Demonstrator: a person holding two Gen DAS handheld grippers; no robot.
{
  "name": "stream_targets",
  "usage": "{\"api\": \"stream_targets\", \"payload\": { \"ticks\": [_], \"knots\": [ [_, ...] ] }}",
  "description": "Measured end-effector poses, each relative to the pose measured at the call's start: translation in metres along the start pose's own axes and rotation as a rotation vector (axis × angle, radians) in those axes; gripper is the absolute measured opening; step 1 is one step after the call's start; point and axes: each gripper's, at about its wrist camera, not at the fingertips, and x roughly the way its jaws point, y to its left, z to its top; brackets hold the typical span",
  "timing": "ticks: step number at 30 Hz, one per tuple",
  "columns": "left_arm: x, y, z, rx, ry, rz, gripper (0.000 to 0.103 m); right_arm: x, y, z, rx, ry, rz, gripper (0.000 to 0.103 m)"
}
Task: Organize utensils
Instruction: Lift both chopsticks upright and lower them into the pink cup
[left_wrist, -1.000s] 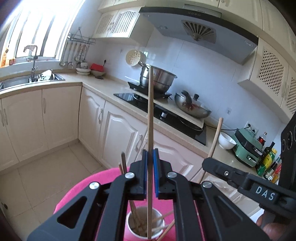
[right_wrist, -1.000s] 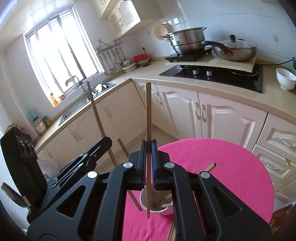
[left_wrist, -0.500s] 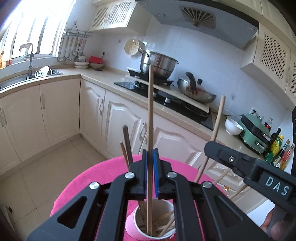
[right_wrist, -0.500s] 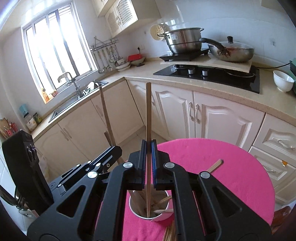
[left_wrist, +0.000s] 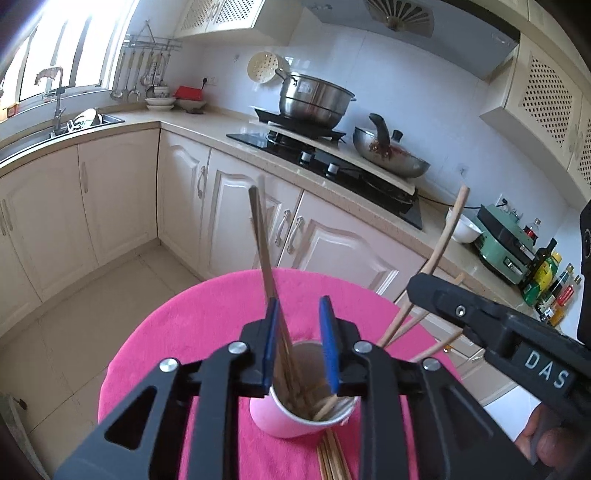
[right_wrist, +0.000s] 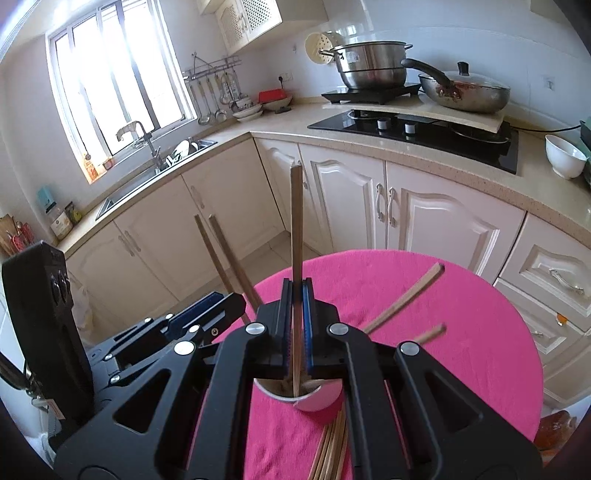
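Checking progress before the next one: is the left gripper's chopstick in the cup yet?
In. The chopstick stands in the cup, leaning on one blue pad; left gripper jaws have just opened.

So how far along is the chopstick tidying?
Several chopsticks already stand in the pink cup. The left gripper has just opened, letting its chopstick drop in; the right gripper grips another chopstick above the cup. A loose bundle remains on the pink cloth.

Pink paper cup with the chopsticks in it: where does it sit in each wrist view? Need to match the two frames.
Left wrist view: the pink paper cup is bottom centre, just beneath the left tool, on the pink tablecloth.
Right wrist view: the cup is bottom centre, mostly hidden under the right tool.
Shared landmark: the steel stockpot on the hob.
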Motion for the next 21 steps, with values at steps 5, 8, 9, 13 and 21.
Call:
{"api": "stream_targets", "payload": {
  "ticks": [5,8,9,13,21],
  "knots": [
    [-0.008,-0.001,-0.008,-0.006,0.03,0.015,0.025,-0.002,0.003,-0.01,-0.015,0.018,0.003,0.006],
    [-0.012,-0.002,-0.013,-0.005,0.041,0.027,0.027,-0.003,0.005,-0.014,-0.022,0.03,0.004,0.006],
    [-0.014,-0.002,-0.014,-0.006,0.044,0.032,0.028,-0.003,0.005,-0.015,-0.024,0.034,0.004,0.006],
    [-0.022,-0.004,-0.02,-0.012,0.049,0.047,0.034,-0.004,0.005,-0.02,-0.026,0.051,0.0,0.007],
    [-0.034,-0.01,-0.032,-0.022,0.064,0.068,0.035,-0.017,0.002,-0.028,-0.027,0.073,-0.004,0.031]
  ]
}}
